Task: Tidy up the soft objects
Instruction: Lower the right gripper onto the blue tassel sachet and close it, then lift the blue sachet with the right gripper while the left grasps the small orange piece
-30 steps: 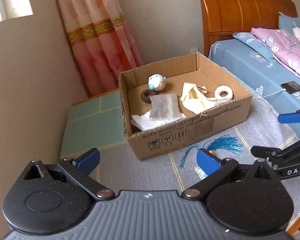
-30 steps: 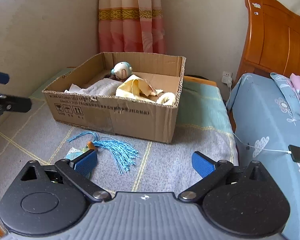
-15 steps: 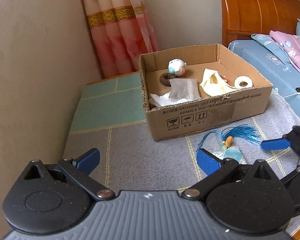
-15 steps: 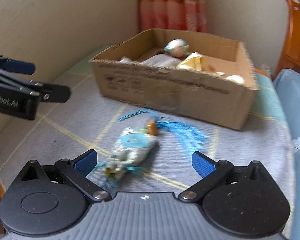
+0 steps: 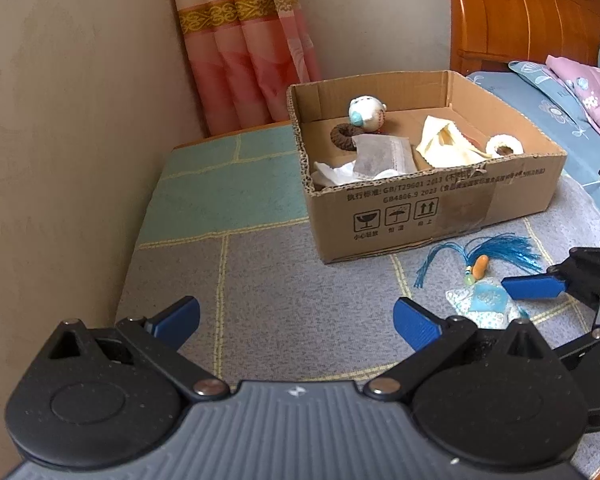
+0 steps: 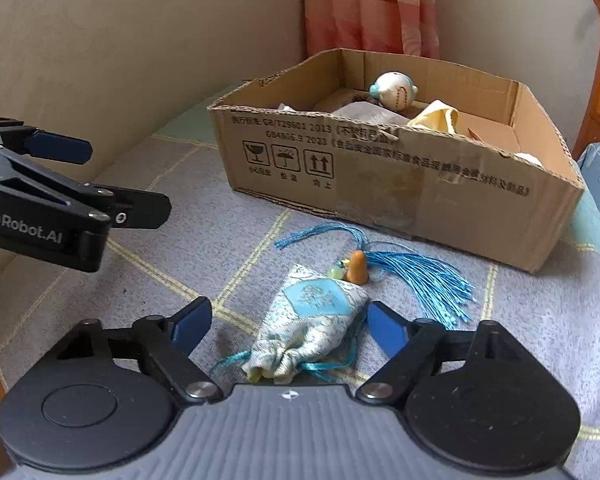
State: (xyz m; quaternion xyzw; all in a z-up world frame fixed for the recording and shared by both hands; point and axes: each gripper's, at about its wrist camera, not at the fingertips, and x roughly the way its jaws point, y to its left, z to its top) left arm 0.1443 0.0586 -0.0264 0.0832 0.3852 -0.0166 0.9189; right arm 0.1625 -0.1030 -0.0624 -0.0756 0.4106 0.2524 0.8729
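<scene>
Blanket (image 5: 268, 280), grey/teal checks; curtain (image 5: 240, 60) behind.

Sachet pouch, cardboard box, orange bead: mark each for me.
Sachet pouch (image 6: 312, 320), right wrist view, blue patch area.
Cardboard box (image 6: 380, 168), right wrist view, printed front wall.
Orange bead (image 6: 358, 267), right wrist view, its body.

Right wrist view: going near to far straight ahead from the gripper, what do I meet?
Pale blue patterned drawstring sachet → small orange bead → brown cardboard box → round white-and-blue plush toy → pink curtain.

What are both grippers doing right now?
Left gripper: open, nothing between its jaws.
Right gripper: open, jaws just been closing around the sachet, not yet gripping.
</scene>
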